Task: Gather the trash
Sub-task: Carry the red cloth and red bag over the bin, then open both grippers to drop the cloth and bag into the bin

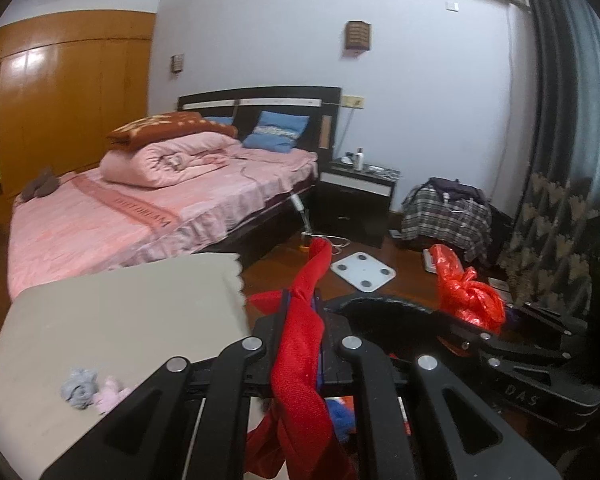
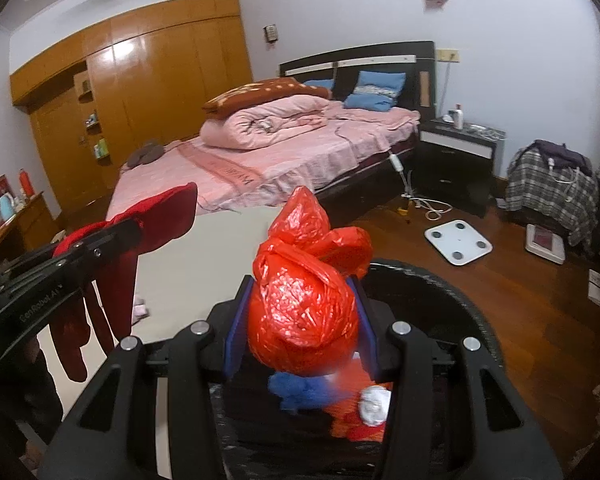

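In the left wrist view, the left gripper (image 1: 302, 312) has its jaws pressed together on a red cloth (image 1: 300, 344), which stands up past the fingertips and hangs down below them. To its left lies a beige worktop (image 1: 120, 320) with a small grey and pink scrap (image 1: 88, 392) near its lower edge. To the right, the right gripper (image 1: 496, 320) carries a knotted red plastic bag (image 1: 464, 292) over the rim of a black bin (image 1: 380, 306). Behind are a pink bed (image 1: 140, 208), a dark nightstand (image 1: 356, 200) and a white scale (image 1: 362, 271) on the wooden floor. In the right wrist view, the right gripper (image 2: 300, 316) has its jaws clamped on the red plastic bag (image 2: 304, 300), held above the black bin (image 2: 452, 300), where blue, white and orange trash (image 2: 332, 400) lies inside. At the left, the left gripper (image 2: 130, 230) grips the red cloth (image 2: 140, 232), whose ends dangle beside the worktop (image 2: 204, 264).
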A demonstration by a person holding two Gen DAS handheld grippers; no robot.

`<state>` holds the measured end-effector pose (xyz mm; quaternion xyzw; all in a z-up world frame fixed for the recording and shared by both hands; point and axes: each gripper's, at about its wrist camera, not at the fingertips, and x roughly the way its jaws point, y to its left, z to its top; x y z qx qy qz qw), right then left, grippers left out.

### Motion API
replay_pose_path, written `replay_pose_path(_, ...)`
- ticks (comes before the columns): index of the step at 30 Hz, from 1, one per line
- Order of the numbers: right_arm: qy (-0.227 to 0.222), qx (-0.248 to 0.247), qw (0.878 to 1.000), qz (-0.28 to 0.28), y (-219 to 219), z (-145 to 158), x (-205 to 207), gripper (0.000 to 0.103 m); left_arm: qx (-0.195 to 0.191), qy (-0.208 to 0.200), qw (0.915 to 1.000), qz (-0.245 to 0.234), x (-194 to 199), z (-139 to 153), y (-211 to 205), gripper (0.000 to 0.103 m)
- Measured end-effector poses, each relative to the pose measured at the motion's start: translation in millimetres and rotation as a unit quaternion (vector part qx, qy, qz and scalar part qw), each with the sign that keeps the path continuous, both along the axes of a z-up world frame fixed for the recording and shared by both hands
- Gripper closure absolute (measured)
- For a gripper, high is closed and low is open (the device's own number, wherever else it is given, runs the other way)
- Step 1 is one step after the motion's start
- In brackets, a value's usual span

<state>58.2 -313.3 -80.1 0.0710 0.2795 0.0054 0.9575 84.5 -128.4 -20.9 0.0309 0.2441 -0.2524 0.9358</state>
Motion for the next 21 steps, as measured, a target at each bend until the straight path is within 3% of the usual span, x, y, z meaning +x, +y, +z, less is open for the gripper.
replay_pose_path(8,0.012,-0.005,0.999,-0.034,-34,-15,-7,0.058,-0.005,0.007,0.9987,-0.051,8,-14,-47,0.094)
replay_pose_path(21,0.039,0.001,0.998,-0.057,-64,-44,0,0.058,-0.002,0.065,0.9937,-0.091,33,-57,-86,0.094)
